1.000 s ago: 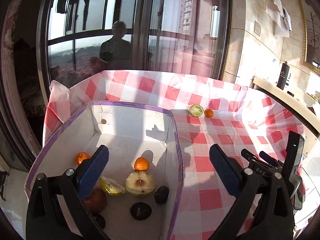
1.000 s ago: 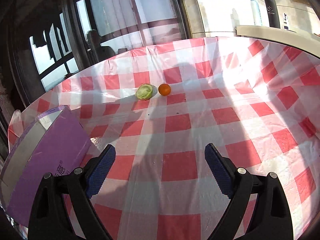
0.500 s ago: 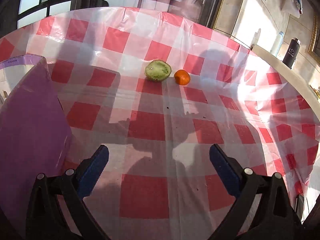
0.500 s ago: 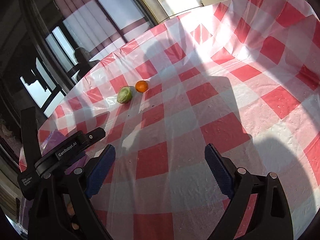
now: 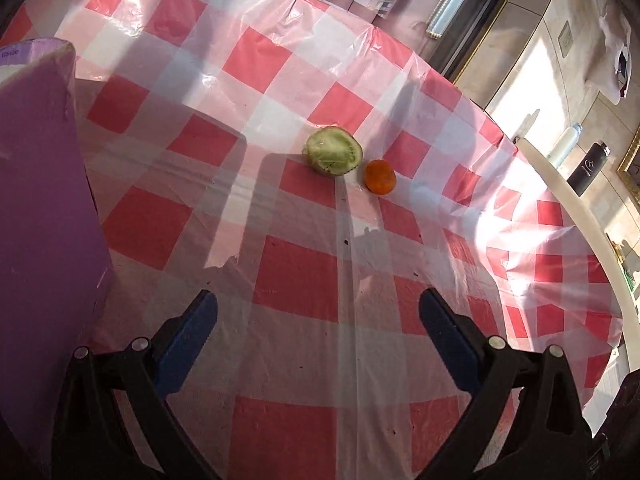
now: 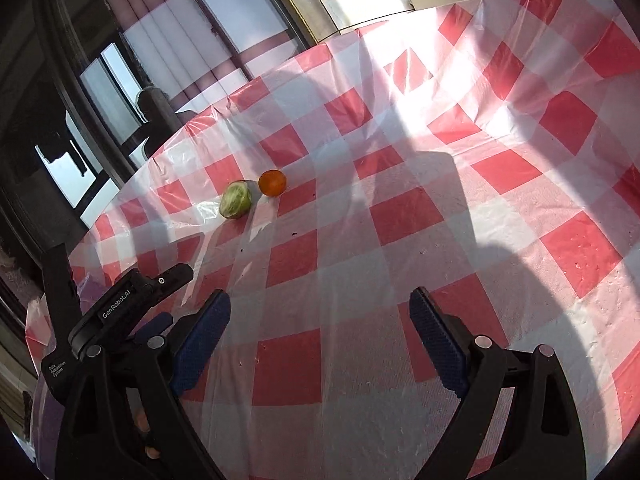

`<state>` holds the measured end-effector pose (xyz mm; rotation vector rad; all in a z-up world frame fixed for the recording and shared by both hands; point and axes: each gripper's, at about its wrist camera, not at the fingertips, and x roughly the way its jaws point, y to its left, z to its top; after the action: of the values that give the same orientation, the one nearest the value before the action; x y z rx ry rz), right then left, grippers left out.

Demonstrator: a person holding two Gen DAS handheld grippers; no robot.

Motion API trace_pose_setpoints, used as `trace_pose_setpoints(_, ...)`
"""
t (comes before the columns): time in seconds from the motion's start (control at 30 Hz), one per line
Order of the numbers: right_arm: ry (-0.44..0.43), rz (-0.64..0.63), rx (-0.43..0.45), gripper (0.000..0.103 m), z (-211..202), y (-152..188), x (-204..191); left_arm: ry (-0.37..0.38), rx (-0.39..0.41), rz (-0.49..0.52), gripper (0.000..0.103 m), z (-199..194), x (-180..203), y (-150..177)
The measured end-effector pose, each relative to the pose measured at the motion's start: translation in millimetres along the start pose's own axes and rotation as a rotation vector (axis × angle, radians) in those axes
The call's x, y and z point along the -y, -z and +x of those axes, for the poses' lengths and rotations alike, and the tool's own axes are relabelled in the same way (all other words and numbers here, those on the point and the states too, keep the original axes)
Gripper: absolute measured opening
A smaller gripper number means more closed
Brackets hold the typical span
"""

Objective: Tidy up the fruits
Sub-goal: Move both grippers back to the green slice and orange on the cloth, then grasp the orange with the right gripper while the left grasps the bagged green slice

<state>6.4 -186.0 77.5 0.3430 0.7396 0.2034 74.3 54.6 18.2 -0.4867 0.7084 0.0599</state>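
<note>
A cut green fruit half [image 5: 333,156] and a small orange [image 5: 379,176] lie side by side on the red-and-white checked tablecloth [image 5: 296,276], far ahead of both grippers. They also show in the right wrist view: green half [image 6: 235,200], orange [image 6: 272,183]. My left gripper [image 5: 318,326] is open and empty above the cloth, aimed at the two fruits. My right gripper [image 6: 319,322] is open and empty, farther back. The purple box [image 5: 40,208] stands at the left edge of the left wrist view; its inside is hidden.
The left gripper's body [image 6: 120,304] shows at the lower left of the right wrist view. A white ledge [image 5: 576,208] with a dark bottle [image 5: 588,168] and a pale bottle [image 5: 564,146] runs beyond the table's right edge. Windows and curtains stand behind the table.
My left gripper has swung from over the box of fruit to the right and closer toward the green half and orange. My right gripper has tilted and shifted a little. Both stayed open.
</note>
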Motion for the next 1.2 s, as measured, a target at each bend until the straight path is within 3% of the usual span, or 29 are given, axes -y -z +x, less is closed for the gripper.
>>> trace_pose_setpoints(0.23,0.153,-0.170,-0.135,0.088,109,-66,-21,-0.004,0.017,-0.004,0.101,0,0,2)
trace_pose_setpoints(0.43,0.099,-0.381,-0.206,0.088,187,-94,-77,-0.017,0.013,0.025,0.101,3,3,3)
trace_pose_setpoints(0.53,0.102,-0.485,-0.253,0.082,214,-94,-103,-0.025,0.007,0.027,0.101,5,4,3)
trace_pose_setpoints(0.73,0.144,-0.555,-0.280,0.073,247,-102,-123,-0.032,0.001,0.036,0.101,8,5,3)
trace_pose_setpoints(0.8,0.122,-0.515,-0.284,0.062,250,-107,-118,-0.028,-0.002,0.033,0.101,9,4,3)
trace_pose_setpoints(0.87,0.130,-0.503,-0.267,0.040,244,-106,-114,-0.022,-0.008,0.021,0.101,11,2,1)
trace_pose_setpoints(1.07,0.077,-0.385,-0.193,0.040,184,-90,-83,-0.010,-0.016,-0.016,0.101,11,-5,0)
trace_pose_setpoints(1.2,-0.018,-0.162,-0.110,0.040,129,-85,-35,-0.013,-0.015,-0.009,0.101,12,-4,0)
